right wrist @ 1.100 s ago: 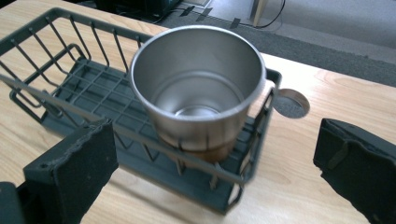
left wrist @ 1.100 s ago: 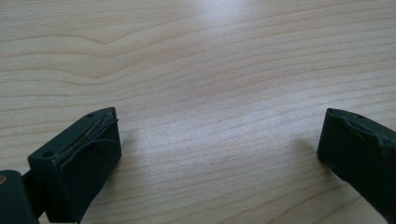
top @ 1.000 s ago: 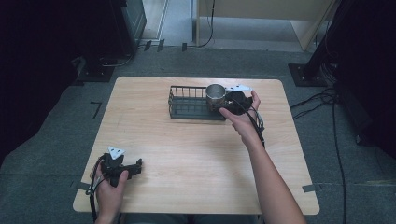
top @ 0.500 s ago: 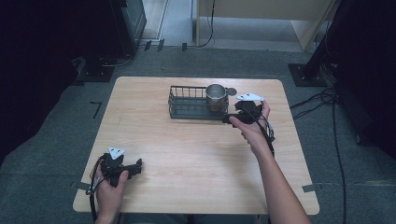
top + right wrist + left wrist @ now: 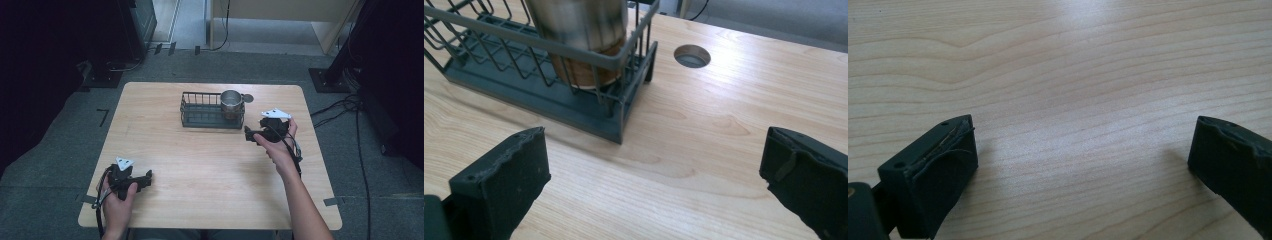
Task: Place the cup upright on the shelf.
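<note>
A shiny metal cup (image 5: pixel 231 103) stands upright in the right end of a dark wire rack (image 5: pixel 200 112).

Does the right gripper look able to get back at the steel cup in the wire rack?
Probably yes: the right gripper is open beside the dark wire rack, and the shiny steel cup stands uncovered at that end.

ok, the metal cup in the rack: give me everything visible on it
The cup is a shiny steel-looking cylinder, open at the top, with a brownish tint low on its wall in the right gripper view. It stands upright inside the right end of the dark wire rack, close against the end wires, its base on the rack floor. Whether it has a handle cannot be told. Nothing grips it: the right hand-held gripper sits open on the table beside the rack, apart from the cup.
</note>
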Motion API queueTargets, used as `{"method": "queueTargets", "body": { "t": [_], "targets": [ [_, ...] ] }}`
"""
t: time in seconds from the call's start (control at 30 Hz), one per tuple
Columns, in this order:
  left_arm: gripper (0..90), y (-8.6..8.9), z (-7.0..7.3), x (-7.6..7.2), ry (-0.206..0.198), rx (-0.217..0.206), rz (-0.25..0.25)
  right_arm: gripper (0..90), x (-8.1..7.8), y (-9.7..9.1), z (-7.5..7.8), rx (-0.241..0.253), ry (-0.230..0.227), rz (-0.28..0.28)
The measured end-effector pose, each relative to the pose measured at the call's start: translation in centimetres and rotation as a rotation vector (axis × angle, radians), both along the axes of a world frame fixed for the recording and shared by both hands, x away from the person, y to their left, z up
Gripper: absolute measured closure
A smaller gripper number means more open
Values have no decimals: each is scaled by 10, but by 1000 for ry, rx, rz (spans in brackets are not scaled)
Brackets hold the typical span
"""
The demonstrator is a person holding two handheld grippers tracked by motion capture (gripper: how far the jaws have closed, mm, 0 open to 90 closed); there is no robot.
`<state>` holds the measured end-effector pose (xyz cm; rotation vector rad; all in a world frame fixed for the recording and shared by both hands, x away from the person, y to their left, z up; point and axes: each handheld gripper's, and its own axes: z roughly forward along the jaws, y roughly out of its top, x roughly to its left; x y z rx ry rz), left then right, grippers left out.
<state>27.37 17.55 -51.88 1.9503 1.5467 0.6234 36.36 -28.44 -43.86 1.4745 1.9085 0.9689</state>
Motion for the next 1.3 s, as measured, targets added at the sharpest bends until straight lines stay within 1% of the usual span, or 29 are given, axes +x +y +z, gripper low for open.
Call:
{"method": "queueTargets", "body": {
  "t": [0.23, 0.27, 0.3, 0.33, 0.37, 0.4, 0.43, 0.53, 0.67, 0.7, 0.77, 0.9, 1.03, 1.07, 1.1, 1.17, 1.23, 1.27, 1.3],
  "targets": [
    [0, 0, 0, 0, -1, -1, 0, 0, -10, -12, -10, 3, 12, -18],
    [0, 0, 0, 0, -1, 0, 0, 0, -15, -16, -15, 7, 20, -28],
    [0, 0, 0, 0, -1, 0, 0, 0, -15, -16, -15, 7, 20, -28],
    [0, 0, 0, 0, -1, 0, 0, 0, -19, -19, -20, 5, 28, -31],
    [0, 0, 0, 0, -1, -1, 0, 0, -19, -19, -20, 5, 28, -31],
    [0, 0, 0, 0, -1, 0, 0, 0, -22, -21, -25, 3, 36, -32],
    [0, 0, 0, 0, -1, 0, 0, 0, -22, -21, -25, 3, 36, -32],
    [0, 0, 0, 0, 0, 1, -1, 0, -29, -27, -33, 10, 45, -44],
    [0, 0, 0, 0, 0, 1, -1, 0, -36, -35, -37, 21, 47, -62],
    [0, 0, 0, 0, 0, 1, -2, 0, -39, -39, -39, 17, 46, -70],
    [0, 0, 0, 0, 0, 1, -2, 0, -41, -41, -40, 15, 46, -72],
    [0, 0, 0, 0, 0, 1, -2, 0, -49, -49, -44, 8, 50, -82],
    [0, 0, 0, 0, 0, 1, -1, 0, -59, -59, -50, 6, 59, -96],
    [0, 0, 0, 0, 0, 1, -2, 0, -64, -64, -53, 7, 64, -108],
    [0, 0, 0, 0, 0, 1, -2, 0, -64, -64, -53, 7, 64, -108],
    [0, 0, 0, 0, 0, 1, -2, 0, -72, -74, -59, 10, 72, -127],
    [0, 0, 0, 0, 0, 1, -2, 0, -78, -81, -63, 18, 79, -141],
    [0, 0, 0, 0, 0, 1, -2, 0, -78, -81, -63, 18, 79, -141],
    [0, 0, 0, 0, 0, 1, -2, 0, -84, -87, -65, 23, 84, -157]
  ]
}}
